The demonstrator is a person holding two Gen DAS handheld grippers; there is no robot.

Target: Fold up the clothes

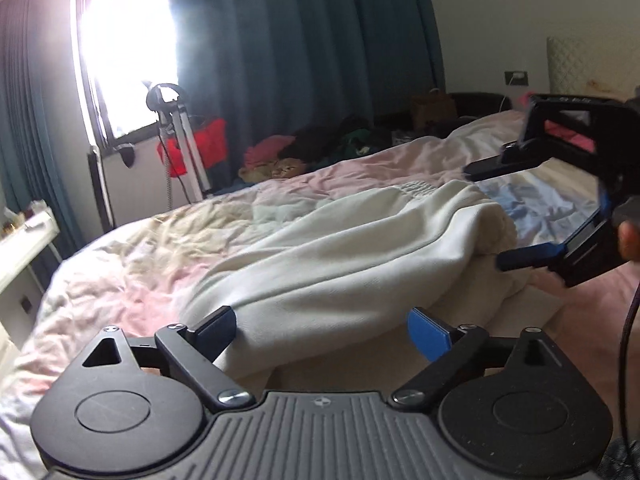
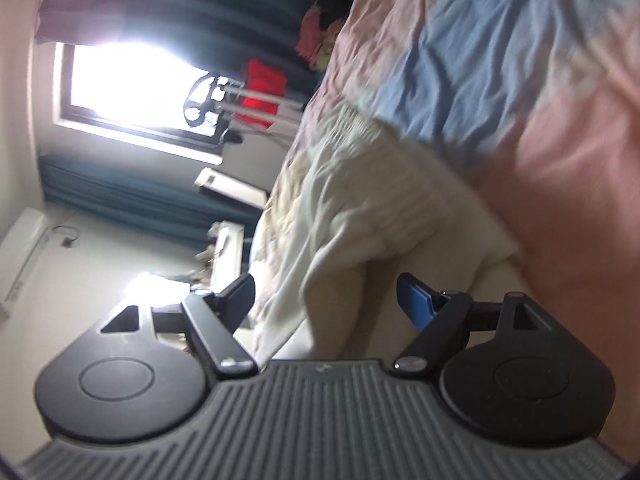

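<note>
A cream white garment lies bunched along the bed, its ribbed band at the far end. My left gripper is open, its fingers on either side of the garment's near end, holding nothing. My right gripper shows in the left wrist view at the right, turned on its side and open, its lower finger next to the garment's folded right edge. In the right wrist view, rolled sideways and blurred, the right gripper is open just short of the garment.
The bed cover is pink, cream and blue patchwork, also in the right wrist view. Beyond the bed are a clothes pile, a tripod stand, a bright window and teal curtains. A white shelf stands left.
</note>
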